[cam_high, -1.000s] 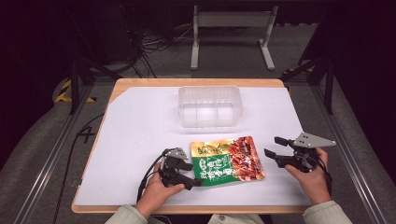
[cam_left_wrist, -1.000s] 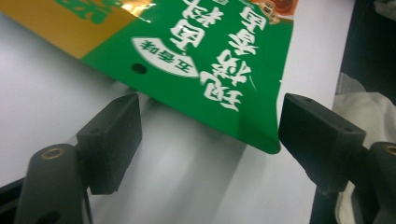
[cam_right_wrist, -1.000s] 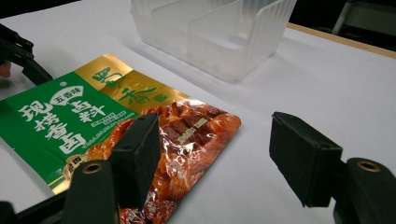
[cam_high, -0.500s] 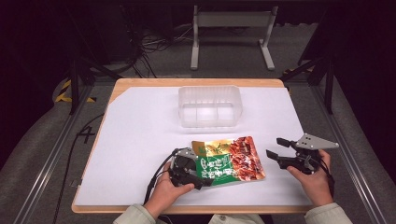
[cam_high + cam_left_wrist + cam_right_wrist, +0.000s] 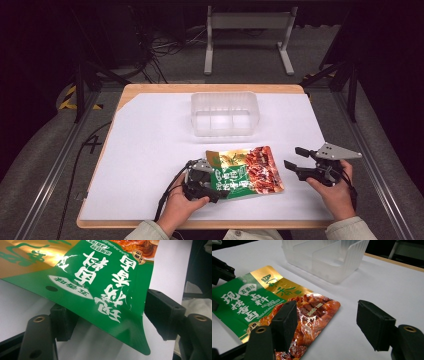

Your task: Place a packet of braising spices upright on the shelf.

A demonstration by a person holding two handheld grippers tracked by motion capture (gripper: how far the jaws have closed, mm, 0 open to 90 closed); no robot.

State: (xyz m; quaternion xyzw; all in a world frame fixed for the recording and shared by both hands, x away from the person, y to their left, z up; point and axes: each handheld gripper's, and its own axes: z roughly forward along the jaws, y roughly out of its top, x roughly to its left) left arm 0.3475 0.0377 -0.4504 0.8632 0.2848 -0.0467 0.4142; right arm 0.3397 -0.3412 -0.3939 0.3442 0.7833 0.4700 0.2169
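While closing, left claw [image 5: 105,317] straddles pouch [image 5: 100,287] corner, contact unclear, right claw [image 5: 329,322] open.

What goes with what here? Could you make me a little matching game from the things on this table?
Things:
1. snack pouch
2. clear plastic container
3. left gripper
4. right gripper

States:
A. empty, at the far middle of the white sheet
B. open, off to the side of the pouch, touching nothing
C. green, gold and red, lying flat except one lifted corner
D. jaws astride the pouch's green corner, just been closing

Pairs: 1-C, 2-A, 3-D, 4-B
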